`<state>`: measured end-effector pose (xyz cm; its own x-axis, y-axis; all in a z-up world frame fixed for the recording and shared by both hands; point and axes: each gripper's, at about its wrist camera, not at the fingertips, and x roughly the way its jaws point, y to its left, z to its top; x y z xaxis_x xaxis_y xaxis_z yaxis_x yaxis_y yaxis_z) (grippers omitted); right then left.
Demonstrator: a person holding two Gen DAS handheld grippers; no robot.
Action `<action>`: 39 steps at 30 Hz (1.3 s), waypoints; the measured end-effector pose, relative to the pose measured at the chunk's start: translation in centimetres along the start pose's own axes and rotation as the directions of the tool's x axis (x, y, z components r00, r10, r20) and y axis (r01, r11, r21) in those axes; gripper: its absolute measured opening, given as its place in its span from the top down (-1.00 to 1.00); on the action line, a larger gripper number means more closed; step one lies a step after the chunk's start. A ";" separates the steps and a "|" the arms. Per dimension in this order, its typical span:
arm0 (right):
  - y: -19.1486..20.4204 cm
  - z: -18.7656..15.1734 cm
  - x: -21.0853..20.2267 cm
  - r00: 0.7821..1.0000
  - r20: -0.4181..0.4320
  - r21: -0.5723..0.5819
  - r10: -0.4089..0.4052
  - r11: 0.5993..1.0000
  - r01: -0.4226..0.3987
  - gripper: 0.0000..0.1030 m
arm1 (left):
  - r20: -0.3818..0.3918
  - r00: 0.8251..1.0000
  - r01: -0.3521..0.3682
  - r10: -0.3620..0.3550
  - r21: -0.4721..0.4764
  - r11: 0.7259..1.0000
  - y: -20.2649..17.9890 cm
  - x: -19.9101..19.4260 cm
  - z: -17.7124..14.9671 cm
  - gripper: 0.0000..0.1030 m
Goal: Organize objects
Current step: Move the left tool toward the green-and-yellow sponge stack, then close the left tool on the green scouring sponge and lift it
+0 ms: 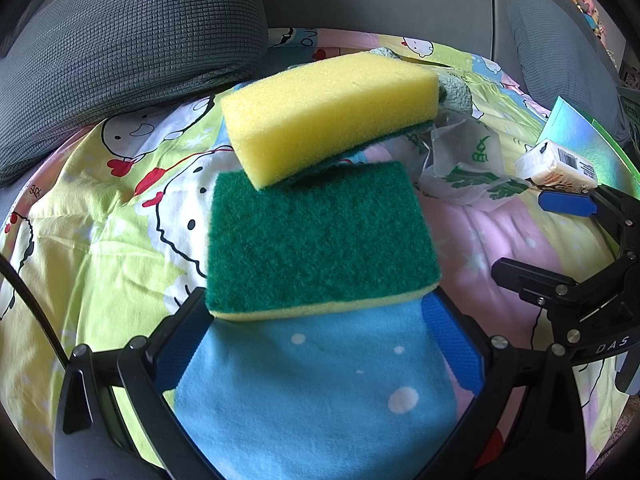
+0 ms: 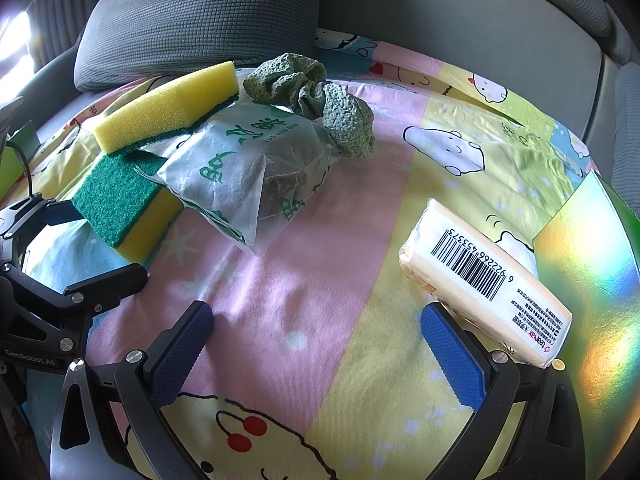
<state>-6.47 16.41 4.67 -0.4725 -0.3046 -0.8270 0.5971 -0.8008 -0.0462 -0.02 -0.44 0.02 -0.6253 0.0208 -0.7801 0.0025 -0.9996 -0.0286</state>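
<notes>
Two yellow-and-green sponges lie on a cartoon bedsheet (image 1: 100, 240). The far sponge (image 1: 328, 116) (image 2: 168, 104) is yellow side up and leans on the near sponge (image 1: 320, 236) (image 2: 120, 200), which is green side up. My left gripper (image 1: 318, 344) (image 2: 106, 242) is open, and the near sponge's front edge sits between its fingertips; no pressing shows. My right gripper (image 2: 318, 340) (image 1: 532, 236) is open over bare sheet. A white tissue pack (image 2: 484, 280) (image 1: 560, 164) lies against the outer side of its right finger.
A printed plastic bag (image 2: 248, 168) (image 1: 464, 164) rests against the sponges, with a crumpled green cloth (image 2: 316, 96) behind it. A shiny rainbow card (image 2: 592, 264) stands at the right. Grey cushions (image 2: 200, 20) (image 1: 120, 48) wall the back. A black cable (image 1: 32, 304) runs at the left.
</notes>
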 end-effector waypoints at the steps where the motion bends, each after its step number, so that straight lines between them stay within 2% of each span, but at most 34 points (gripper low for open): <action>1: 0.0 0.0 0.0 1.000 0.000 0.000 0.000 1.000 0.000 -1.00 | 0.000 1.000 0.000 0.000 0.000 1.000 0.1 0.0 0.0 -0.98; 13: 0.0 0.0 0.0 1.000 0.000 0.000 0.000 1.000 0.000 -1.00 | -0.002 1.000 -0.003 0.003 0.000 1.000 0.1 0.0 0.0 -0.98; 17: 0.0 0.1 0.0 1.000 0.000 0.000 0.000 1.000 0.000 -1.00 | -0.031 1.000 0.001 -0.001 -0.011 1.000 0.1 -0.1 0.3 -0.98; 21: 0.0 0.1 -0.1 1.000 0.000 0.000 0.000 1.000 0.000 -1.00 | -0.055 0.998 0.042 -0.043 -0.023 0.999 0.0 -1.0 0.4 -0.93; 25: 0.0 0.0 0.0 1.000 0.001 0.001 -0.002 1.000 0.002 -1.00 | 0.035 0.989 0.147 -0.144 -0.097 0.984 1.0 -3.6 0.7 -0.92; 30: -0.3 0.1 0.3 1.000 -0.003 0.016 -0.016 1.000 0.016 -1.00 | 0.073 0.985 0.166 -0.156 -0.168 0.972 1.9 -5.2 1.1 -0.92; 34: 0.2 0.4 0.1 0.998 -0.046 0.087 -0.036 0.995 0.040 -1.00 | 0.090 0.980 0.195 -0.177 -0.262 0.945 3.2 -5.7 1.4 -0.92; 36: 0.0 1.1 -0.4 0.998 -0.063 0.134 0.000 0.991 0.008 -0.96 | 0.086 0.978 0.205 -0.188 -0.291 0.934 3.7 -5.8 1.6 -0.92; 39: -0.2 2.0 -2.6 0.993 0.006 0.220 0.120 0.968 -0.119 -0.91 | 0.083 0.976 0.219 -0.203 -0.316 0.923 4.3 -6.0 1.4 -0.92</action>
<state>-6.60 16.35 7.94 -0.4013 -0.4020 -0.8230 0.4918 -0.8526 0.1767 2.66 -4.90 5.40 -0.6753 0.2217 -0.7034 0.1117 -0.9120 -0.3947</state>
